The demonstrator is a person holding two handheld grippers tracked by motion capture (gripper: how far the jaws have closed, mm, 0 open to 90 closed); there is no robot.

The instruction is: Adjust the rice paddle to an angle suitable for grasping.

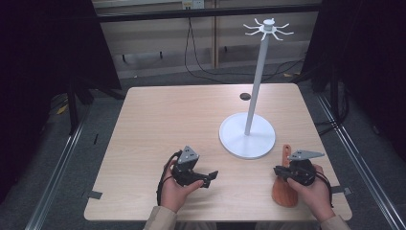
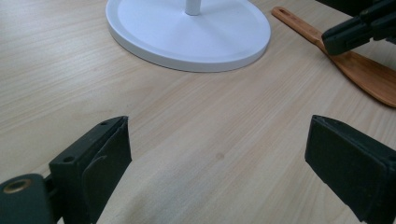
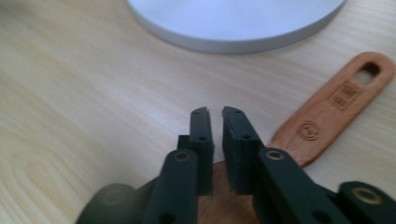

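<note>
I see one wooden spatula (image 1: 284, 188) on the desk (image 1: 158, 124). It is reddish brown, flat, with a hole at the handle end and small stamped marks on the handle. It lies just beside the white stand (image 1: 247, 135), toward my side, its handle end pointing to the round base. There is one stand, with thin hooks on top. The right hand-held gripper (image 3: 215, 114) hovers over the spatula blade, jaws nearly pressed together, pinching nothing. The left hand-held gripper (image 2: 217, 158) has jaws spread wide over bare wood.
</note>
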